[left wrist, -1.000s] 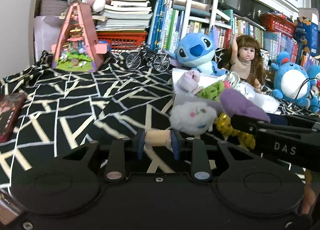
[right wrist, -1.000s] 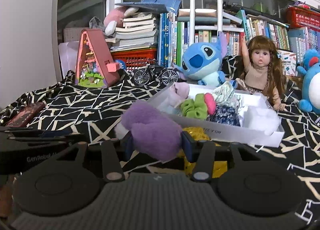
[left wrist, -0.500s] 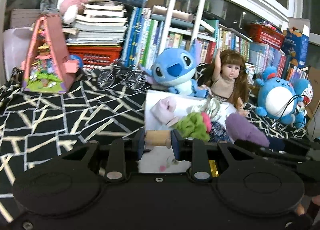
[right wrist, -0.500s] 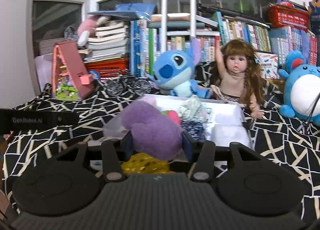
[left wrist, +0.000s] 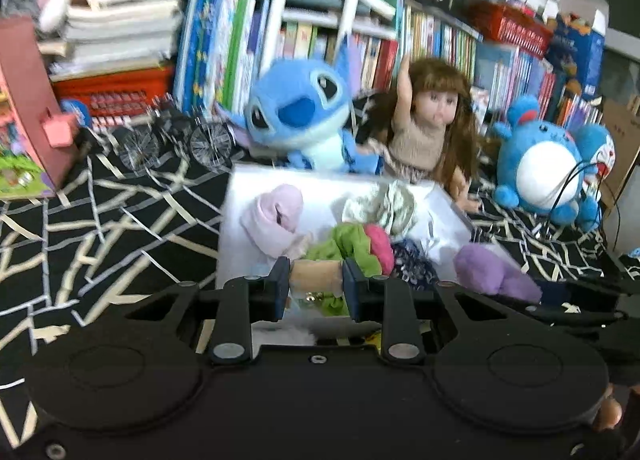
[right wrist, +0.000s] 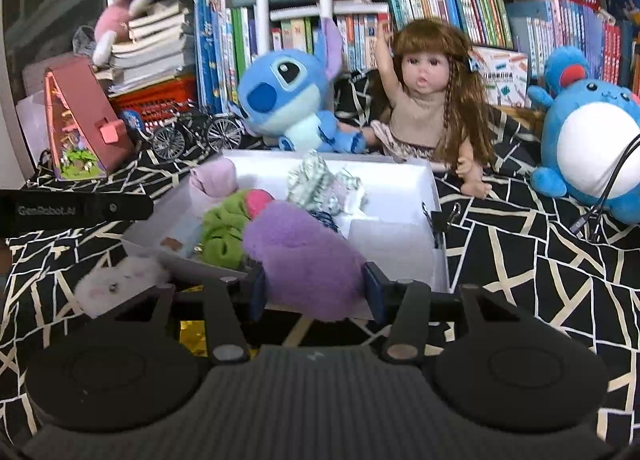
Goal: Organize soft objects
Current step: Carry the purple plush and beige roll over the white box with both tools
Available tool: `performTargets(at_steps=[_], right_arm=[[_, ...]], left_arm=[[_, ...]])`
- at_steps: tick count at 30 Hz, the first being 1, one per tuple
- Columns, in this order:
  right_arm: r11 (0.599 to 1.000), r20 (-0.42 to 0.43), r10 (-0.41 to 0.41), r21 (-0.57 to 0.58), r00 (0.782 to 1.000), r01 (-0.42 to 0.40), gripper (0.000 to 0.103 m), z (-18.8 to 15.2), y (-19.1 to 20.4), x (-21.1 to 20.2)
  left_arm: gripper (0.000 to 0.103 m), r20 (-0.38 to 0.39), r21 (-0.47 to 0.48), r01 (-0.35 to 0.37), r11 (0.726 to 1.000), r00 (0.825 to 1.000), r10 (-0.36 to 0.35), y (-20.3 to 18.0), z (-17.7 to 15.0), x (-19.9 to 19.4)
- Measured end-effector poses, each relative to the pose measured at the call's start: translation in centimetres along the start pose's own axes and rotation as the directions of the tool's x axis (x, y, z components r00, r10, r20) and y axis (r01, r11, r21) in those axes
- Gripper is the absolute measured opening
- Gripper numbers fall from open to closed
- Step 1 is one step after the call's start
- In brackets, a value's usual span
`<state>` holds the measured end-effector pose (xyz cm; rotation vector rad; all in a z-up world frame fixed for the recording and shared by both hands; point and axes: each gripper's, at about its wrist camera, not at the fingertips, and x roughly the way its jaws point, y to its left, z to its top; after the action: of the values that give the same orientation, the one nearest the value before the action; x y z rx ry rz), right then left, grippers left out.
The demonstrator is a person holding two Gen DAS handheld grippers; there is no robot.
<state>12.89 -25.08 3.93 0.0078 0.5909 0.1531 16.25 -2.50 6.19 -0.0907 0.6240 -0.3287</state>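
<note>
A home playroom: crammed bookshelves point(right wrist: 440, 0), plush toys point(right wrist: 288, 96), doll point(right wrist: 428, 100).

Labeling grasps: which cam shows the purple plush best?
Right wrist: the purple plush fills the centre, clamped in the right gripper, in front of the white box. Left wrist shows it only at the right side, smaller and blurred.
</note>
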Motion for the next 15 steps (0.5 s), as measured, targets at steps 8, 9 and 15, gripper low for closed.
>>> performTargets(at_steps=[8, 9, 15], right_arm=[[1.0, -0.063, 0.021, -0.003, 0.998, -0.021, 0.053, 1.0, -1.3, 2.4], [1.0, -0.067, 0.017, -0.004, 0.998, -0.018, 0.053, 1.1, -1.3, 2.8], [1.0, -0.075, 0.004, 0.001, 0.997, -0.004, 0.053, 1.8, -1.7, 4.3]], left_arm=[[0.027, -0.079, -0.011, -0.037, 0.999, 0.996, 0.036, 0.6, 0.4, 4.5], [0.027, -0.084, -0.011, -0.042, 0.999, 0.996, 0.041, 0.7, 0.4, 5.0], [0.027, -0.095, -0.021, -0.064, 0.998, 0.994, 0.062, 1.2, 0.8, 6.9]])
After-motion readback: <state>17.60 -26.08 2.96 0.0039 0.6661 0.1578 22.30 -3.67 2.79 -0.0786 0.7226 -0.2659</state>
